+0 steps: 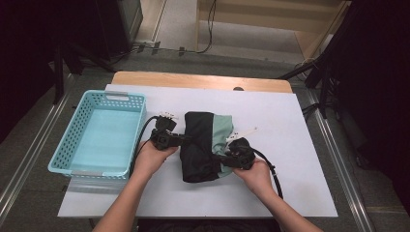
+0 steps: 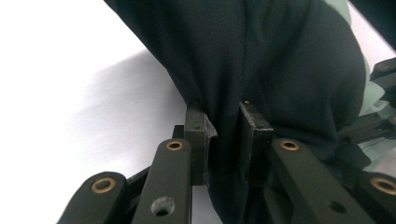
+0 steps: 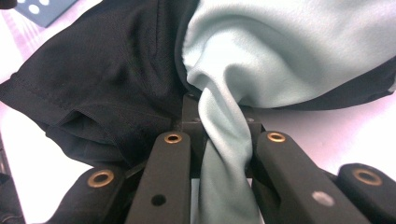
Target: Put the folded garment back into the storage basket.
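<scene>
On the white table top [image 1: 290, 145], one soft black and pale green cloth garment [image 1: 203, 145] is lying bunched up in the middle. Its long side is running from the far edge toward the person, so it is pointing away from them. One left gripper [image 1: 186, 139] is pinching the black side of the garment [image 2: 261, 70], with the cloth squeezed tight between its jaws. One right gripper [image 1: 220, 157] is pinching the pale green part [image 3: 280, 51] on the other side, and a twist of green cloth is sitting pressed between its jaws. Two hands are holding the grippers, one each. One light blue plastic basket with holes [image 1: 67, 145] is sitting at the left edge of the table, near the garment but not touching it. Lots of bare white table is showing to the right and in front of the garment.
</scene>
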Demonstrator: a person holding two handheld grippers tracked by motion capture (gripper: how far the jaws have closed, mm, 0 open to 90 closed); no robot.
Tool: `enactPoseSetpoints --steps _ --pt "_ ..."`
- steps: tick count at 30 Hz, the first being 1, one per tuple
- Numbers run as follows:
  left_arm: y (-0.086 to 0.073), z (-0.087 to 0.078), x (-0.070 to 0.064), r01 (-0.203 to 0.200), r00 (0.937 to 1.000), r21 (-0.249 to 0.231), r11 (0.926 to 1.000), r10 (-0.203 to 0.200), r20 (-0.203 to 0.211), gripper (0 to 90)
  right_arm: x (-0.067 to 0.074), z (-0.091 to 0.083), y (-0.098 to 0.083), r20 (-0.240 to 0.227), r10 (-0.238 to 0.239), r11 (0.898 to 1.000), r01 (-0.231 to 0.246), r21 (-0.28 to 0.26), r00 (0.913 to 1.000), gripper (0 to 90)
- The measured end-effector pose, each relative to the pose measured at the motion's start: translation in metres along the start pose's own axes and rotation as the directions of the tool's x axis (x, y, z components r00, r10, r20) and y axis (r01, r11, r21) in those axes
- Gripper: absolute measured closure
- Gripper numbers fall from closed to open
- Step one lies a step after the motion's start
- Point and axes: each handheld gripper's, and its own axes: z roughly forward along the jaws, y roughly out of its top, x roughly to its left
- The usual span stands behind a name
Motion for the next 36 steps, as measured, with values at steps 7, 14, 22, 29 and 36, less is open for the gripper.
enactPoseSetpoints --steps 7,14,22,29,36 --pt "-0.003 0.001 0.008 0.011 0.9994 0.002 0.9999 -0.011 -0.034 77.4 0.0 0.013 0.003 0.011 -0.007 1.0 0.007 0.005 0.9999 77.8" --pt "-0.006 -0.003 0.01 -0.001 0.9966 0.0 1.0 0.001 -0.083 76.3 0.003 0.023 0.007 0.025 -0.026 1.0 0.025 0.012 0.9993 77.4" --pt "-0.011 -0.001 0.011 -0.038 0.9897 -0.017 0.9991 0.035 -0.139 55.1 0.003 0.029 0.013 0.029 -0.039 0.999 0.039 0.016 0.9988 77.2" --pt "-0.009 -0.008 0.016 -0.02 0.9939 -0.088 0.9959 0.011 -0.11 30.3 0.003 0.031 0.014 0.032 -0.036 0.999 0.036 0.007 0.9988 76.6" --pt "-0.008 -0.01 0.008 -0.069 0.9934 -0.094 0.9932 0.059 -0.098 20.5 0.006 0.034 0.013 0.019 -0.019 0.999 0.018 0.028 0.9996 74.3"
